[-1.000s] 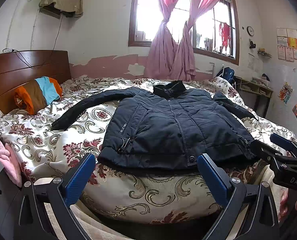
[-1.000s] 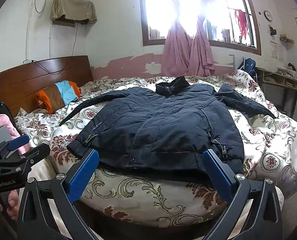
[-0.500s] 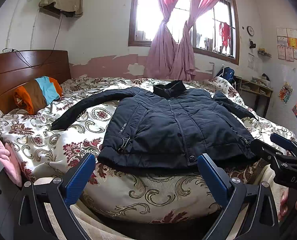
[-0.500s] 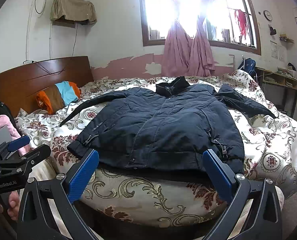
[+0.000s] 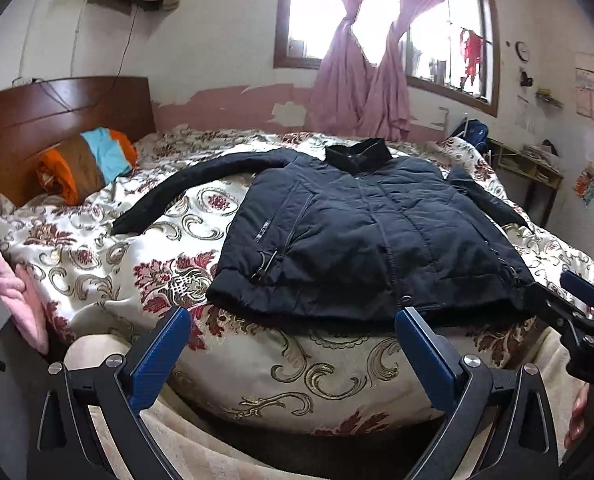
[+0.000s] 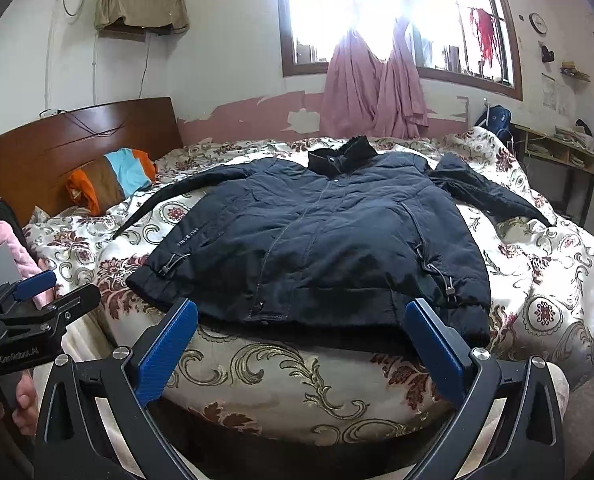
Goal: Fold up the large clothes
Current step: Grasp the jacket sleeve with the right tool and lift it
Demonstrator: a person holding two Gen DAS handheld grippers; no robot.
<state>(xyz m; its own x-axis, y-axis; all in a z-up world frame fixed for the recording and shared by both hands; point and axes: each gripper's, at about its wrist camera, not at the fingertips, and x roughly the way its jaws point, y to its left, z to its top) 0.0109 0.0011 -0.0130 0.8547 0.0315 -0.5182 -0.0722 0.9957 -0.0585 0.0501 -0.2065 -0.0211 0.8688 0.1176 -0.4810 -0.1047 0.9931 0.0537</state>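
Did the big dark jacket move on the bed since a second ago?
No. The jacket lies flat in the same spot, its collar below the pink curtains and its left sleeve pointing toward the striped pillow as before.

The left gripper and right gripper are held level, jaws spread wide.

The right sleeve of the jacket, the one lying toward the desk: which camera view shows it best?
The right wrist view: the sleeve lies there in full length on the bedspread, from shoulder to cuff. In the left wrist view the same sleeve is shorter, squeezed toward the picture's edge, and its cuff is hard to make out.
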